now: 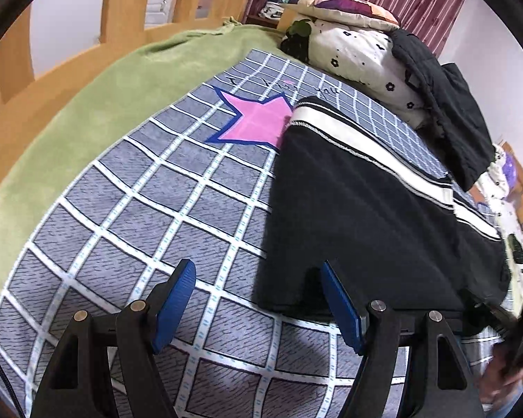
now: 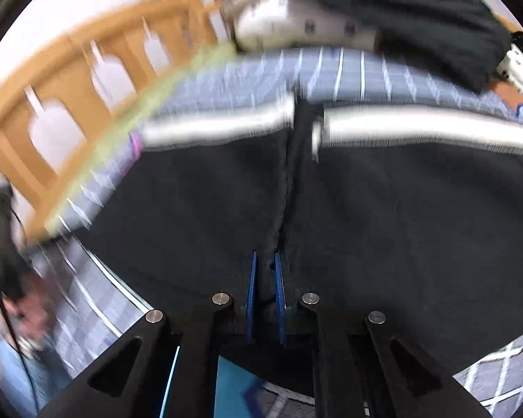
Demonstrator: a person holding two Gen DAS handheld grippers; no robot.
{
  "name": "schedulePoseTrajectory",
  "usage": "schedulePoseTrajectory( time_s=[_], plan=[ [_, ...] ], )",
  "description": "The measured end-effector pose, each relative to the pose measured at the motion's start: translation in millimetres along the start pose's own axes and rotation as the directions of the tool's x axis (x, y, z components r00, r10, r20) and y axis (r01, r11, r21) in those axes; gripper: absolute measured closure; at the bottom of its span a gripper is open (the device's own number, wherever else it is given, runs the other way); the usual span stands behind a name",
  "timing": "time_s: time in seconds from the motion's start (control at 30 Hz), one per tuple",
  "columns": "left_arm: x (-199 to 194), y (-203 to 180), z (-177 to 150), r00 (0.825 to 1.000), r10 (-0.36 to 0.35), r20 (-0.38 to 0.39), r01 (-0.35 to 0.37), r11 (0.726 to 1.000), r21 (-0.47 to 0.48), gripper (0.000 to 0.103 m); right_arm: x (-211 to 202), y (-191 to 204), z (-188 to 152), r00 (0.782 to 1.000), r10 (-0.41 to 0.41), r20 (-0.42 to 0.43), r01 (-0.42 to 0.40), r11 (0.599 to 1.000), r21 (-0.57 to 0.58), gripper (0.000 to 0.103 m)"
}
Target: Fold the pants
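Observation:
The black pants [image 1: 366, 209], with a white striped waistband [image 1: 366, 146], lie flat on a grey checked bedcover [image 1: 139, 209] that has a pink star. My left gripper [image 1: 256, 271] stands open at the pants' near left corner. Its right blue pad [image 1: 341, 306] lies over the black cloth and its left pad [image 1: 177, 299] over bare bedcover. The right wrist view is blurred. There my right gripper [image 2: 265, 261] is shut, its blue pads pinching the pants [image 2: 383, 226] at the centre seam near the crotch. The waistband [image 2: 418, 125] runs across the far side.
A green blanket [image 1: 97, 111] and a wooden bed rail [image 1: 14, 104] border the bedcover on the left. Pillows [image 1: 359, 52] and a dark garment [image 1: 453, 115] are heaped at the far end. A person's hand [image 1: 505, 376] shows at the lower right.

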State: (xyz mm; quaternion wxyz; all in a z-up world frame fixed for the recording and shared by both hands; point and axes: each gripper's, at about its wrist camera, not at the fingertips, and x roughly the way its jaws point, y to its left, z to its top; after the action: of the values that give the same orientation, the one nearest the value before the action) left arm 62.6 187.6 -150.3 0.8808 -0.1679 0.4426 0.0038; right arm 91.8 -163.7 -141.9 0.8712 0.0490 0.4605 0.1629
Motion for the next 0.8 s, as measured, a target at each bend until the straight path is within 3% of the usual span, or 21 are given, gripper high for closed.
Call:
schedulePoseTrajectory(
  time_s=[0.07,0.17,0.33,0.4,0.5,0.63,0.7,0.8],
  plan=[
    [1.4,0.9,0.7,0.999,-0.036,-0.010,0.035,0.999,-0.012,0.031,-1.4,10.1,-9.2,0.998,-0.042,0.056,0.045,0.997,-0.060,0.092],
    [3.6,-1.9,-0.6,0.997,-0.073,-0.018,0.072,0.997,-0.008,0.031,-6.3,13.0,-4.2,0.997,-0.060,0.042,0.063,0.996,-0.067,0.091],
    [8.8,-10.9,-5.3,0.999,-0.054,-0.004,0.054,0.998,0.039,0.032,-30.0,11.1,5.4,0.986,-0.140,0.086,0.149,0.982,-0.112,0.062],
    [11.4,-11.7,-6.0,0.999,-0.053,-0.003,0.053,0.998,0.040,0.033,-38.7,4.0,6.4,0.981,-0.151,0.118,0.164,0.981,-0.105,0.062],
    [12.0,-11.4,-4.5,0.998,-0.070,0.007,0.070,0.997,0.025,0.033,-34.8,-10.0,5.0,0.987,-0.115,0.115,0.118,0.993,-0.024,0.065],
    [14.2,-8.9,-3.1,0.995,-0.103,-0.007,0.103,0.995,-0.012,0.033,-23.7,-10.4,-2.4,0.993,0.043,0.110,-0.049,0.997,0.052,0.065],
    [16.4,-7.6,-2.9,0.992,-0.126,-0.013,0.126,0.992,-0.031,0.033,1.0,-1.6,-7.2,1.000,0.008,0.009,-0.008,1.000,0.011,0.066],
    [20.9,-9.0,-4.2,0.989,-0.145,-0.016,0.144,0.989,-0.037,0.033,4.9,13.2,-14.5,0.998,-0.061,0.028,0.063,0.995,-0.078,0.066]
  ],
)
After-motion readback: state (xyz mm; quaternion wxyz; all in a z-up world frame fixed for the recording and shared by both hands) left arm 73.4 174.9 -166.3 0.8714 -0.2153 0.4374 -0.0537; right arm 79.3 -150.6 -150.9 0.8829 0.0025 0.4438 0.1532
